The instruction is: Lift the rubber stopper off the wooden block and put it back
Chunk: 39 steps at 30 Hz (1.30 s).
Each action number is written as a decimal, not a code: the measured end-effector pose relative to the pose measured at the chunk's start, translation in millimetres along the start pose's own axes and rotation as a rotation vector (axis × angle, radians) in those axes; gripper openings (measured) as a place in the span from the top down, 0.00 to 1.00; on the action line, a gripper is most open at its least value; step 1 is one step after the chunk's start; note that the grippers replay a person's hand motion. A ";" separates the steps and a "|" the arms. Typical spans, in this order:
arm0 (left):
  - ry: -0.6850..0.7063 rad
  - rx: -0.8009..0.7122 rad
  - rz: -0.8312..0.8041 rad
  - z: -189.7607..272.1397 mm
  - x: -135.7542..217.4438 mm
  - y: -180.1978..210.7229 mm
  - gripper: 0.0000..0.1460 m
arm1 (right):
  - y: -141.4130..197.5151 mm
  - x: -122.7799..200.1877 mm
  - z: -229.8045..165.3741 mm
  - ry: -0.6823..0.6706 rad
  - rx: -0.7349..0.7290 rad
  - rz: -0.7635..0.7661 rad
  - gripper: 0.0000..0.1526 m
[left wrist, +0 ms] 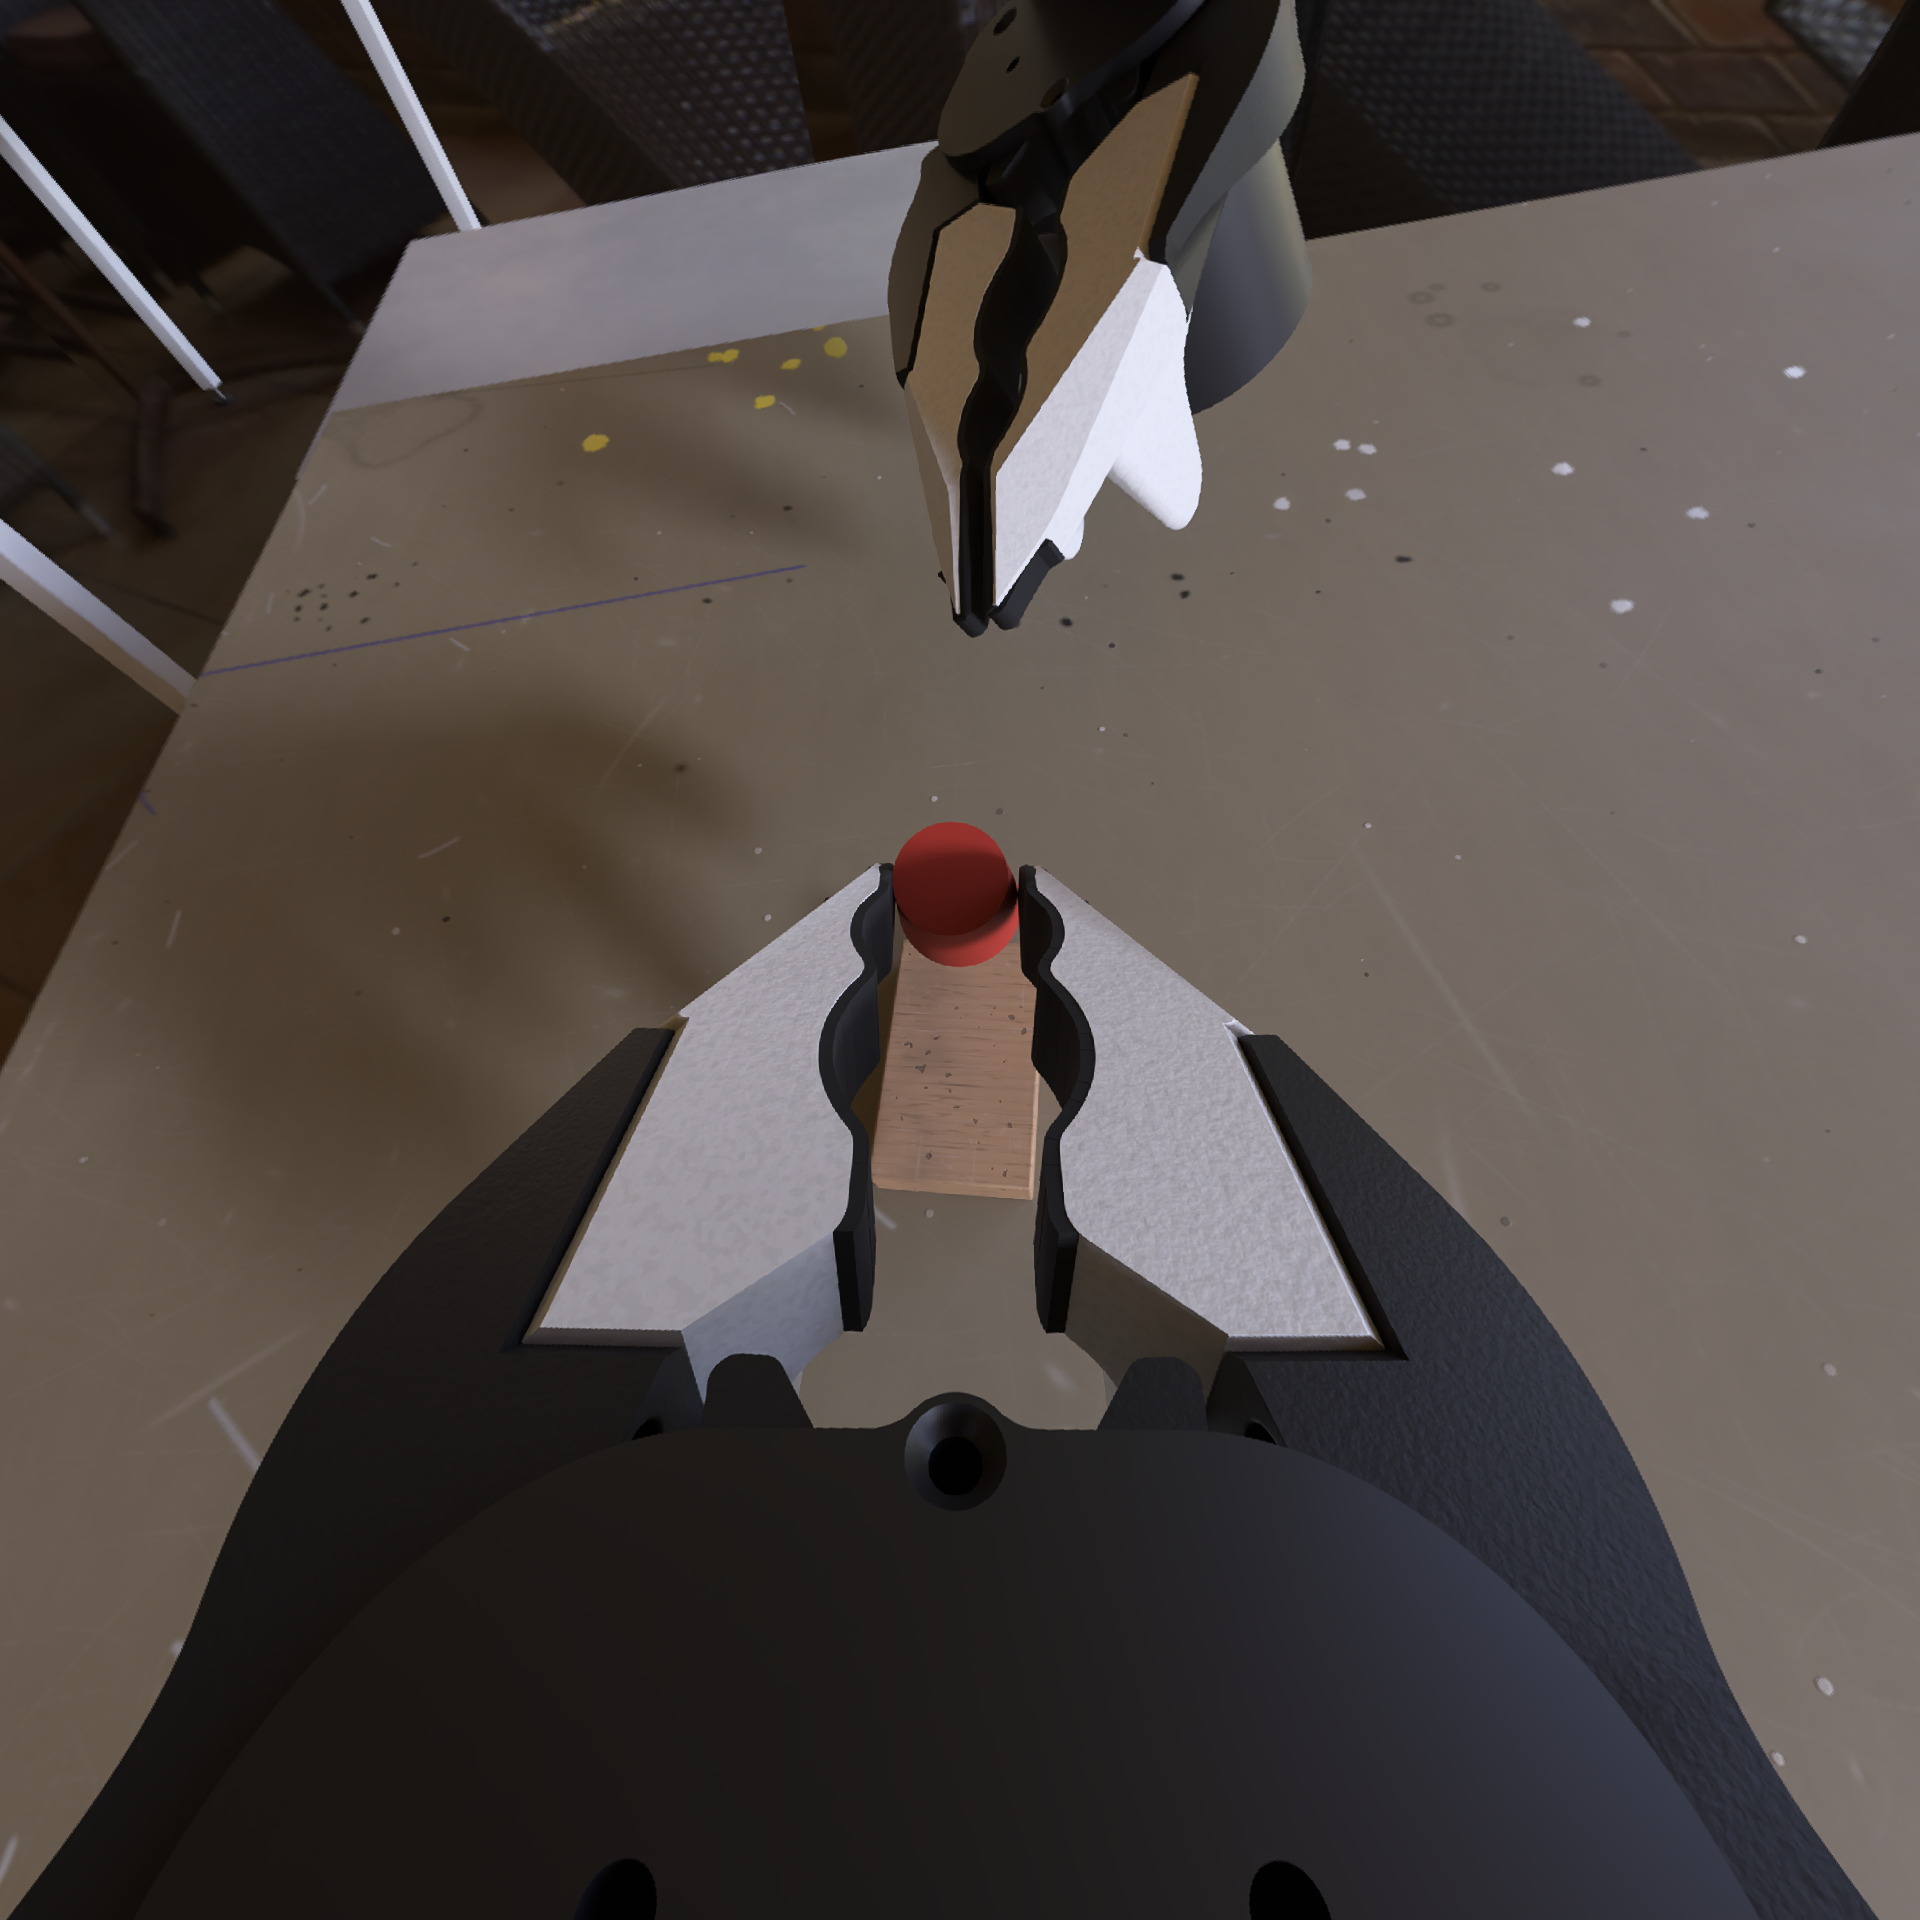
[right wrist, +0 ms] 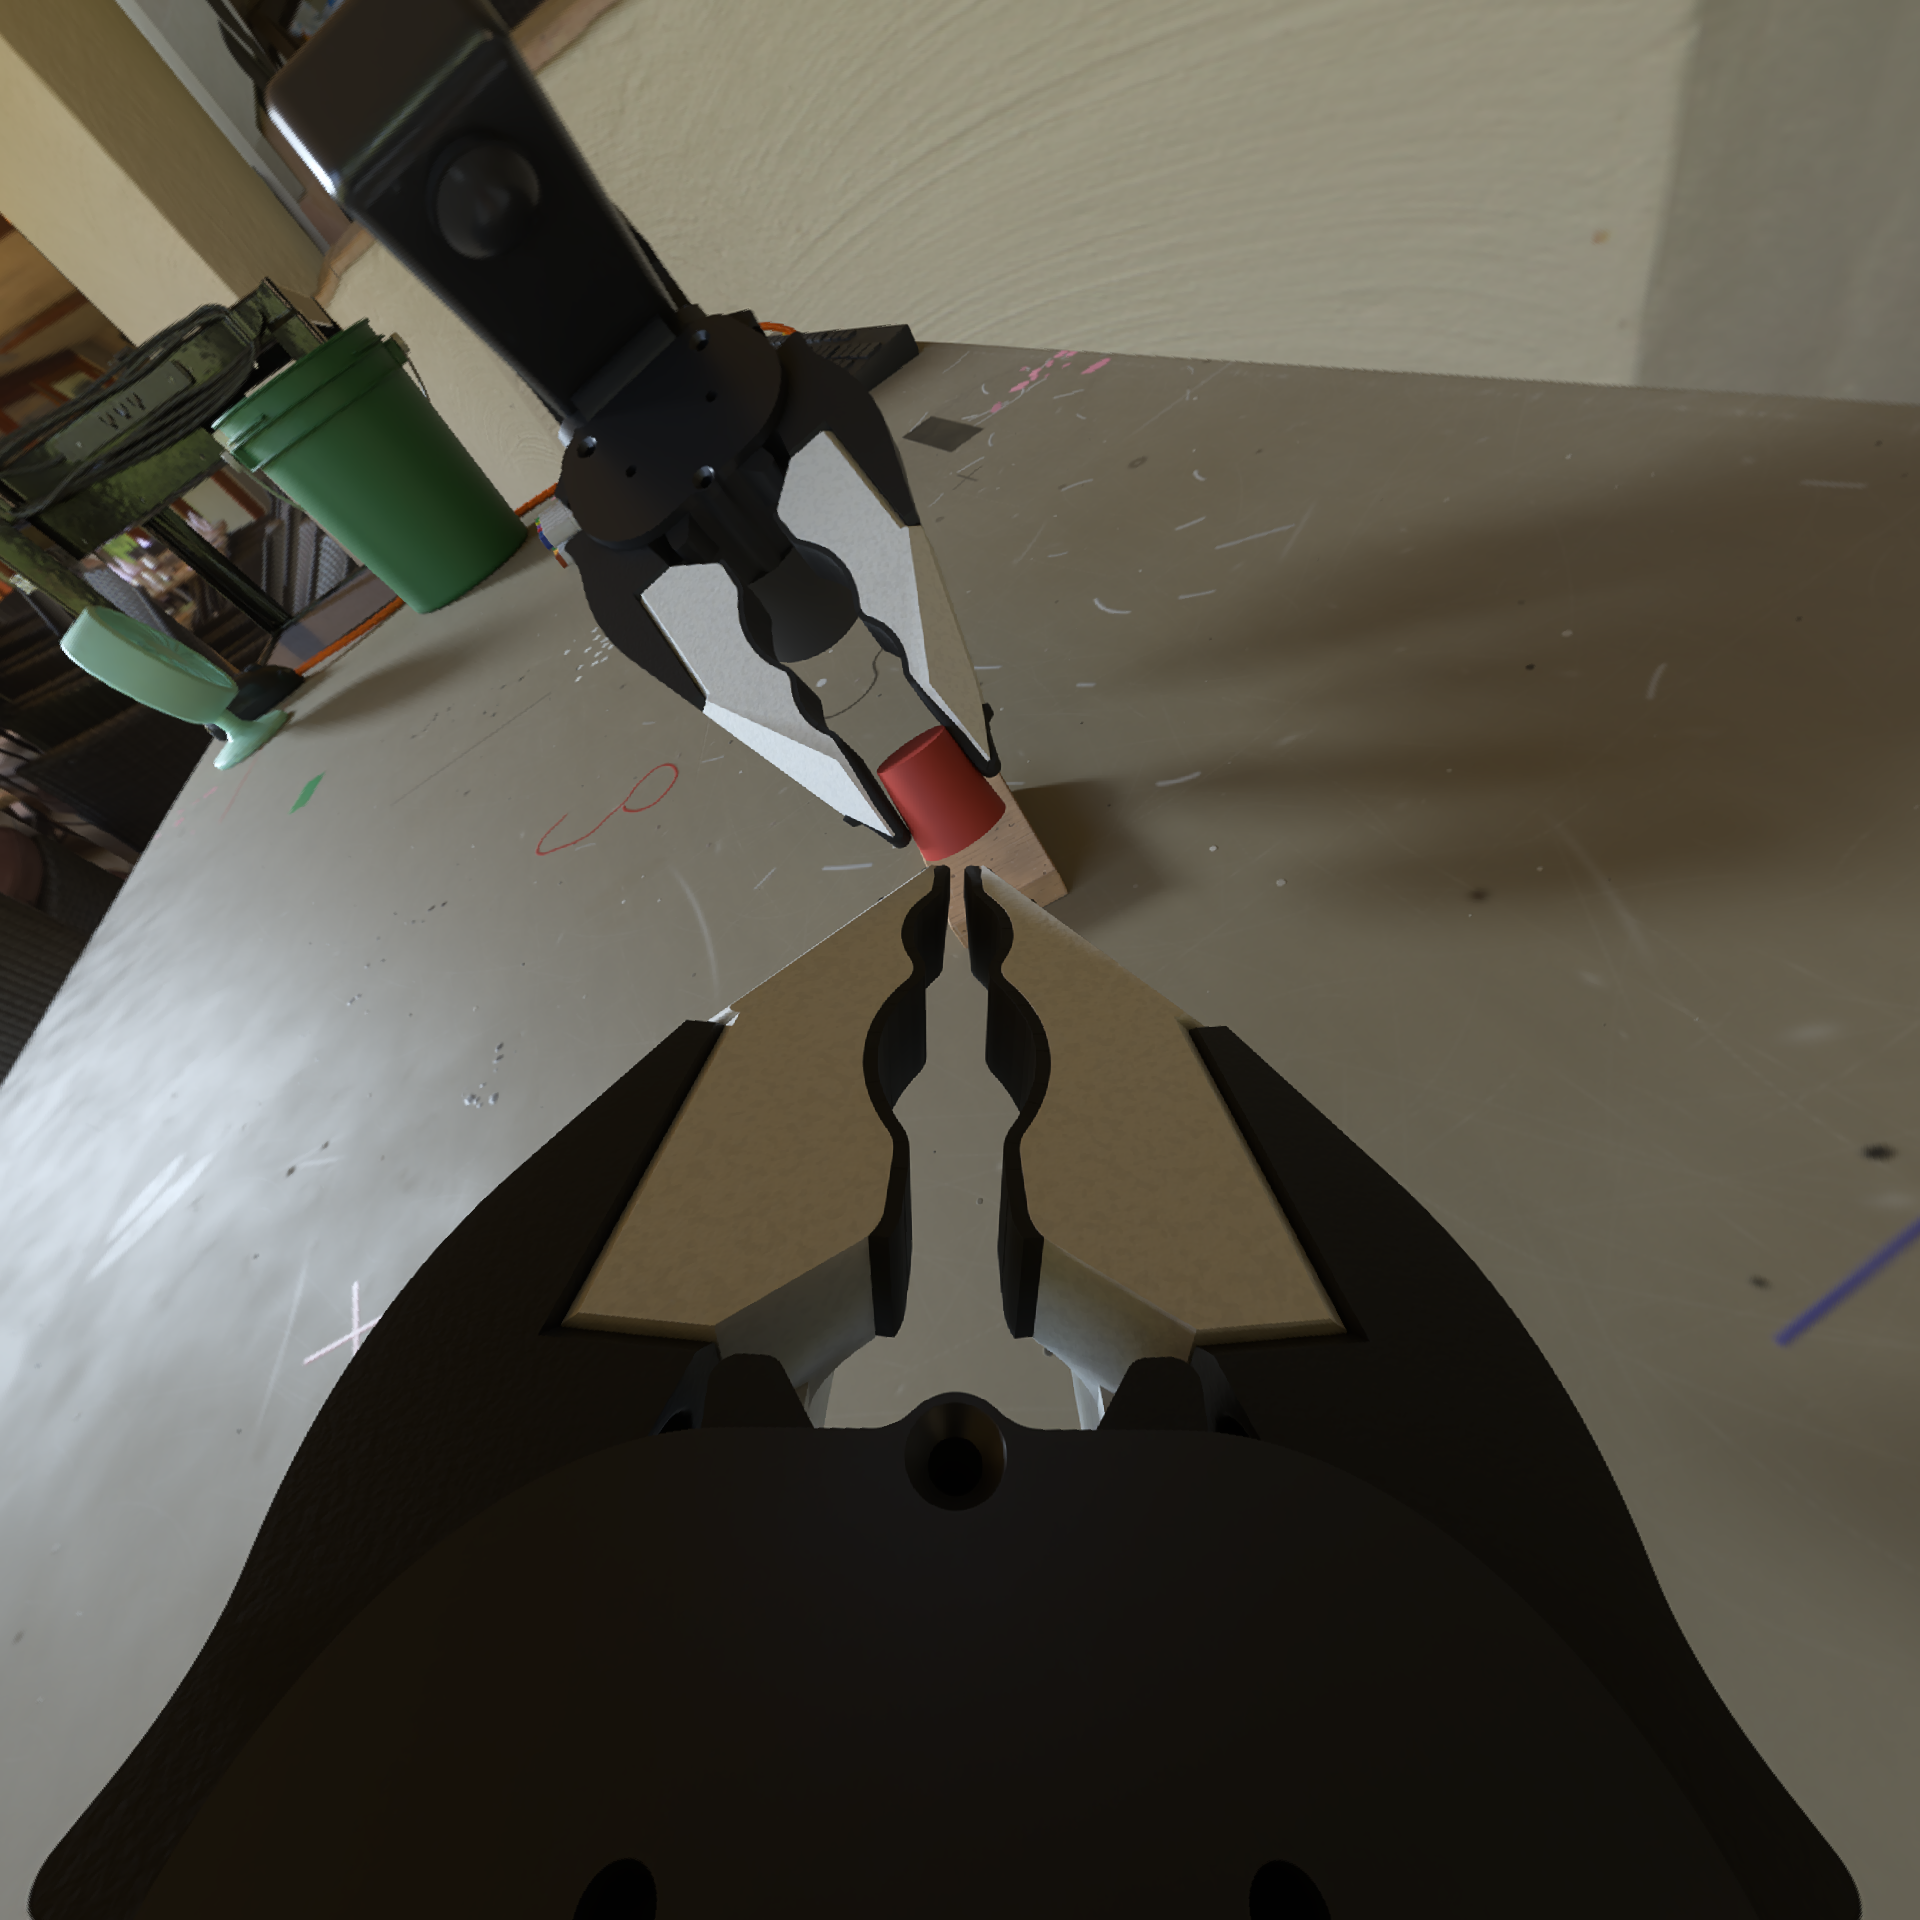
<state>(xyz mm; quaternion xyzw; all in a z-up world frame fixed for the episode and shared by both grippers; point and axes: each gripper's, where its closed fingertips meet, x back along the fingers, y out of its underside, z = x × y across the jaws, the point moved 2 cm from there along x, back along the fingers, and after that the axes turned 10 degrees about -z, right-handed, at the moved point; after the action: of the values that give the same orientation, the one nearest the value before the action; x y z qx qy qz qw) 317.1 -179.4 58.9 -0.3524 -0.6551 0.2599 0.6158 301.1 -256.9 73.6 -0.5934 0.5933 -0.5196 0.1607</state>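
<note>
A red rubber stopper (left wrist: pixel 954 899) stands on the far end of a pale wooden block (left wrist: pixel 956 1091) that lies on the table. My left gripper (left wrist: pixel 954 881) is closed on the stopper, one fingertip against each side. In the right wrist view the stopper (right wrist: pixel 943 805) sits between the left gripper's tips (right wrist: pixel 941 798) with its base at the top of the block (right wrist: pixel 1029 857). I cannot tell whether it is raised off the block. My right gripper (right wrist: pixel 956 881) is shut and empty, its tips close to the block's near side. It also shows in the left wrist view (left wrist: pixel 982 621), hovering beyond the stopper.
The tan table (left wrist: pixel 1455 831) is speckled with paint. A green bucket (right wrist: pixel 374 468) and a pale green goblet (right wrist: pixel 156 655) stand beyond the table's left edge in the right wrist view. A wall (right wrist: pixel 1247 156) rises behind the table. Dark chairs (left wrist: pixel 208 156) stand past the far edge.
</note>
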 end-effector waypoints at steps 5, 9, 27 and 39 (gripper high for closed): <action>-0.066 -0.071 -0.018 0.0 -1.0 -0.1 0.84 | 1.5 -0.2 2.2 -0.033 -0.112 -0.008 0.98; -0.105 -0.122 -0.026 1.4 -0.8 -0.5 0.84 | 2.4 0.0 1.5 -0.043 -0.144 -0.022 0.98; -0.081 -0.151 -0.046 8.2 -4.9 3.6 0.84 | 13.1 -9.3 1.1 -0.076 -0.212 -0.073 0.98; -0.038 -0.087 -0.048 1.9 -3.8 4.9 0.84 | 7.5 -2.6 9.4 0.064 0.037 -0.053 0.94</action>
<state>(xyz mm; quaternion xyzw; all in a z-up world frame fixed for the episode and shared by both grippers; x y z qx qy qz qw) 315.8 -179.2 52.5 -0.3581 -0.6854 0.2231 0.5934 305.2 -260.5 62.5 -0.5889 0.5725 -0.5533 0.1389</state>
